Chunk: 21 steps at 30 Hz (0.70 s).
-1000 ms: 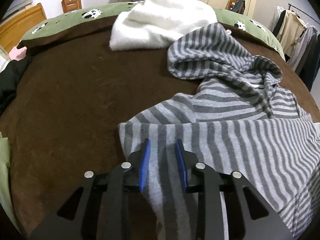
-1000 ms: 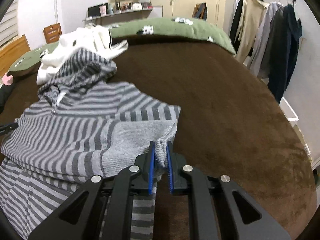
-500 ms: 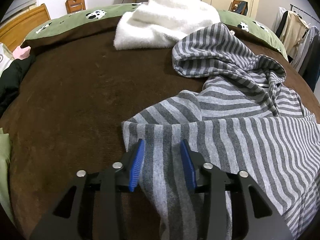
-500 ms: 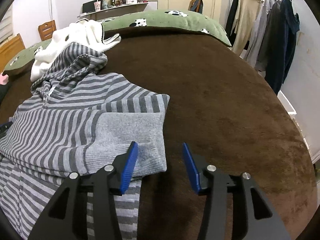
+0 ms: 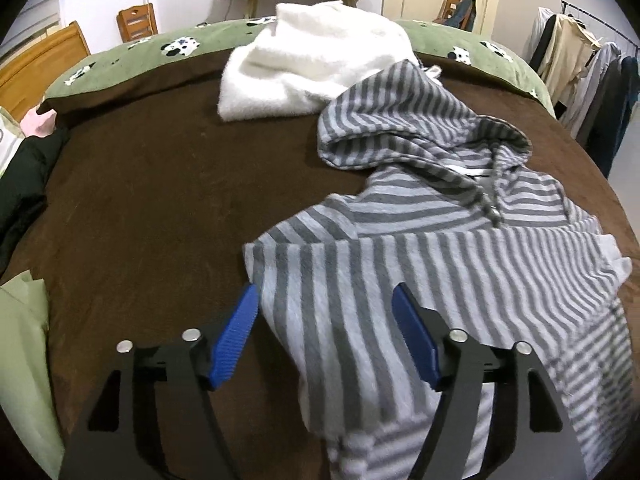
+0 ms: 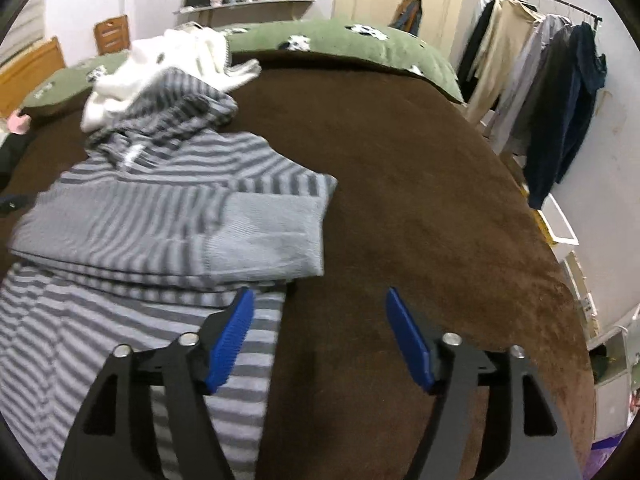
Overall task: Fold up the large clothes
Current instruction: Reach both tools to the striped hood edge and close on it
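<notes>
Striped hoodie (image 5: 420, 264) lies on the brown bedspread (image 5: 160, 208), its long axis running from the hood (image 5: 400, 120), at the far end against the white fleece garment (image 5: 316, 60), down toward the cameras; a sleeve is folded across the body, its plain grey cuff (image 6: 268, 232) ending at the hoodie's right edge. The left gripper (image 5: 324, 336) tilts steeply down over the hoodie's near left corner, jaws opening, striped cloth lying loose between the blue pads (image 5: 236, 336) and touched by neither. The right gripper (image 6: 316, 336) tilts likewise just short of the cuff, jaws opening over bare bedspread (one pad over the hoodie's edge). A second earlier both were nearly closed, the right pinching the cuff and the left narrow over the sleeve; each has since let go and lifted back.
</notes>
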Tool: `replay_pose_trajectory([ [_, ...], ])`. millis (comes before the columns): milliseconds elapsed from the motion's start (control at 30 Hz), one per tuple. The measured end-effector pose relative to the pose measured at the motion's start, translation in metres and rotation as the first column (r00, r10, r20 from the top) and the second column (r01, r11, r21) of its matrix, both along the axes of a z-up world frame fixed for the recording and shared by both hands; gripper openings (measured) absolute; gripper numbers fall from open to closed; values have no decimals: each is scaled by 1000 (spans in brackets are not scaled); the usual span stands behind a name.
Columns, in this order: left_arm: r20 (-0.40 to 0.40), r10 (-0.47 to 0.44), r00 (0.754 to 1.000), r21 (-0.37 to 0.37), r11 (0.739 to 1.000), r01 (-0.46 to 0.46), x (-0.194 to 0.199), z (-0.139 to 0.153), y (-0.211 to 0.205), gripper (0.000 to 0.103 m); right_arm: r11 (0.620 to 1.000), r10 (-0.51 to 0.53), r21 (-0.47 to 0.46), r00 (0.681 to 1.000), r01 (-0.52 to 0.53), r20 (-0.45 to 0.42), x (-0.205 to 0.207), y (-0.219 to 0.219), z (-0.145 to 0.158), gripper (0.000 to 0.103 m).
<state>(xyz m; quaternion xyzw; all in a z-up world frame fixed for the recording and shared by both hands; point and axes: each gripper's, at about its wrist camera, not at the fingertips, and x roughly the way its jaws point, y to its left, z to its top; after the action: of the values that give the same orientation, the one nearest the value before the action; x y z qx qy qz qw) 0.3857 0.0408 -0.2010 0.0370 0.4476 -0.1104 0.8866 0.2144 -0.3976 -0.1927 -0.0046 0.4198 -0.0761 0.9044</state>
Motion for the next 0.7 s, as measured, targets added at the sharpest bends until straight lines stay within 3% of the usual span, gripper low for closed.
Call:
replay_pose_trajectory([
  [100, -18, -8, 1000, -15, 1000, 8, -9, 11, -3, 85, 998, 46, 29, 999, -47, 15, 0, 8, 15, 73],
  [200, -39, -15, 999, -30, 999, 13, -11, 20, -5, 92, 990, 107, 85, 993, -110, 42, 9, 18, 34, 82],
  [333, -58, -11, 998, -40, 999, 9, 0, 26, -7, 95, 973, 161, 154, 983, -173, 86, 33, 28, 54, 83],
  [433, -74, -17, 997, -68, 998, 12, 18, 27, -7, 96, 957, 180, 208, 976, -202, 122, 63, 32, 62, 84],
  [567, -83, -9, 996, -19, 1000, 8, 52, 20, -15, 96, 942, 193, 249, 969, -227, 154, 109, 35, 63, 84],
  [700, -96, 9, 995, -60, 998, -15, 92, 8, -18, 96, 916, 191, 323, 967, -237, 167, 162, 34, 56, 84],
])
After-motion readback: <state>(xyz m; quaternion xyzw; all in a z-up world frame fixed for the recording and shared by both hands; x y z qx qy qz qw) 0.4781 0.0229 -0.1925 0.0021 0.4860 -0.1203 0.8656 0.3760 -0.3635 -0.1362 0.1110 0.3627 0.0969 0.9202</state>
